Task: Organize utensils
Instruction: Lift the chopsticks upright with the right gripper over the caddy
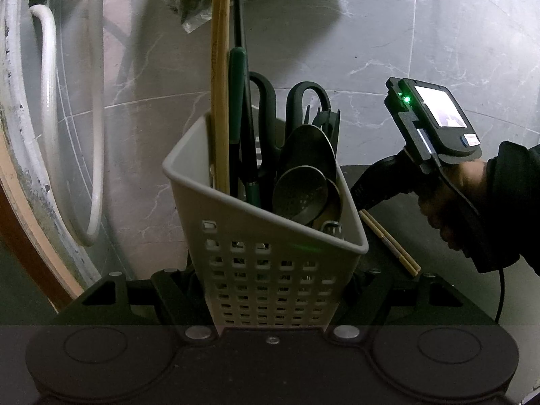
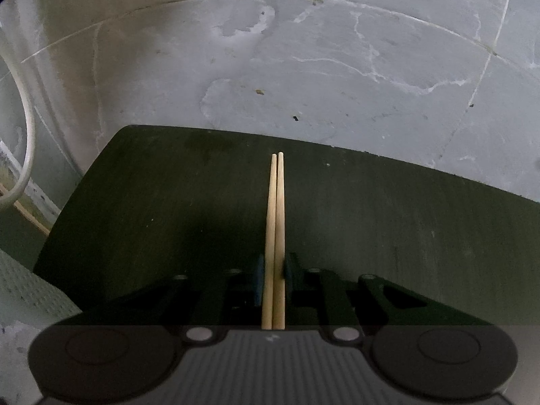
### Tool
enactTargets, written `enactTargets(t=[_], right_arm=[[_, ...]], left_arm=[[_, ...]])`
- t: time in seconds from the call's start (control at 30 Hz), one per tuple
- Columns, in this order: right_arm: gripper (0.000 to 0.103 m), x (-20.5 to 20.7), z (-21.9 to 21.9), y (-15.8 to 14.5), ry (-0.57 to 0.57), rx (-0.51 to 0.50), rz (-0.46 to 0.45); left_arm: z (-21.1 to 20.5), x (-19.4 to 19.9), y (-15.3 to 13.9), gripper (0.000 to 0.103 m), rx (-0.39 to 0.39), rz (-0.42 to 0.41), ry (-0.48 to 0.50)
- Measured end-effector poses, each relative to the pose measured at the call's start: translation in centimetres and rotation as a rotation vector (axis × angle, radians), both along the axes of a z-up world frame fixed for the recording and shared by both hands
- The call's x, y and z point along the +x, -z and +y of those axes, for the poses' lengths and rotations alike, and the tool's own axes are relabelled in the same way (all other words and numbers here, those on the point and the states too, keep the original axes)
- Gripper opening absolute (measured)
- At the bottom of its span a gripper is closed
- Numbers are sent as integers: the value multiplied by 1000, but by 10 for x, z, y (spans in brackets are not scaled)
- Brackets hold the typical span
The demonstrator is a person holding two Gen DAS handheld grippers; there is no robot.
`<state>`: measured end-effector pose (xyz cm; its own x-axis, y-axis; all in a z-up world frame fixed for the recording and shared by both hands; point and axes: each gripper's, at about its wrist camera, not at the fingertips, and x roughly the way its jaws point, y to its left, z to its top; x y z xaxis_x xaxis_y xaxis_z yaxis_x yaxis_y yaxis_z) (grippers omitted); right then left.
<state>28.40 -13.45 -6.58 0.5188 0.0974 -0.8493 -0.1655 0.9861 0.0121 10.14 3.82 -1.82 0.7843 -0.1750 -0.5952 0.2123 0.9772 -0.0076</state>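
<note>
Left wrist view:
Holder: the pale grey perforated plastic utensil holder (image 1: 270,236) is sitting between the jaws of the left gripper (image 1: 270,290), which are pressing its two sides and steadying it on the dark worktop (image 1: 378,263).
Left jaws: clenched on the holder, as far as this view is showing.
Already stowed: a pair of light wooden chopsticks (image 1: 220,101) is standing upright at the holder's left corner; a green-handled tool (image 1: 237,108), black-handled scissors (image 1: 270,101), round dull metal spoons (image 1: 303,182) and a dark fork (image 1: 329,119) are crowding the middle and right.
Still outside: a second pair of pale wooden chopsticks (image 1: 389,243) is lying just right of the holder.
Right hand (image 1: 449,202): it is gripping its tool's handle to the right of the holder, its small screen (image 1: 442,108) glowing.

Right wrist view:
Right gripper (image 2: 274,270): its jaws are closing tight on the pale pair (image 2: 275,229), one finger (image 2: 259,276) against each side, near the thick ends.
Chopsticks: the tips are pointing away over the worktop (image 2: 405,222), toward the grey marbled wall (image 2: 303,60); whether they are resting or just lifted is hard to tell.
Holder: only a perforated corner is showing at the lower left.

Progress:
Done: most utensils are standing in the holder.
Left: this last visible pair likely needs raising, turning upright and dropping in beside the first pair.
</note>
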Motion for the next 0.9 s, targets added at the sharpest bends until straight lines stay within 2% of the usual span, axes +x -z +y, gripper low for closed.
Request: enactTargets(t=[0.3, 0.43, 0.7, 0.9], right_arm=[[13, -12, -34, -5, 72, 151, 12], [13, -32, -52, -15, 80, 245, -68], [13, -72, -70, -40, 76, 325, -241], [13, -104, -73, -90, 5, 379, -431]], left_arm=[[1, 0, 0, 76, -2, -1, 0], [1, -1, 0, 76, -3, -2, 0], [1, -1, 0, 76, 0, -1, 1], [1, 0, 0, 76, 0, -2, 0]])
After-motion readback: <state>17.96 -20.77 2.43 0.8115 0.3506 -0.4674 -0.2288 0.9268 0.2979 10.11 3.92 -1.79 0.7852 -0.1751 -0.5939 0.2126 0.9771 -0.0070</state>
